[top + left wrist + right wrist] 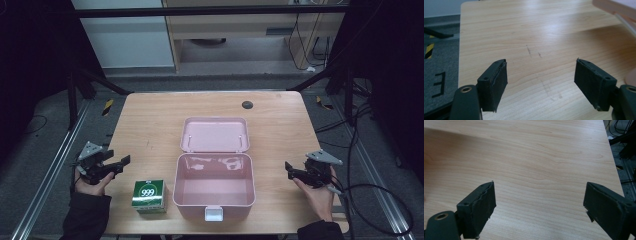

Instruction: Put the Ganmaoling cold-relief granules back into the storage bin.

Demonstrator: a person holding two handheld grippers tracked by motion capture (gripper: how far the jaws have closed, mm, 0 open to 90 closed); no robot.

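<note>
Left gripper [117, 164]: jaws spread wide, holding nothing, over bare wood at the table's [150, 125] left edge.
Right gripper [292, 170]: released, jaws wide apart, grasping nothing.
Green box [149, 196]: small carton marked 999, just right of and nearer than the left gripper.
Pink case [214, 186]: between both grippers, lid thrown back, rounded smooth plastic, nothing inside.

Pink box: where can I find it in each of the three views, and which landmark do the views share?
High view: the pink box stands open at the middle of the table, near the front edge.
Left gripper view: it is in the upper right corner, cut off by the frame.
Right gripper view: a reddish blur at the left edge may be the box; I cannot tell.
Shared landmark: the light wooden table top.
</note>
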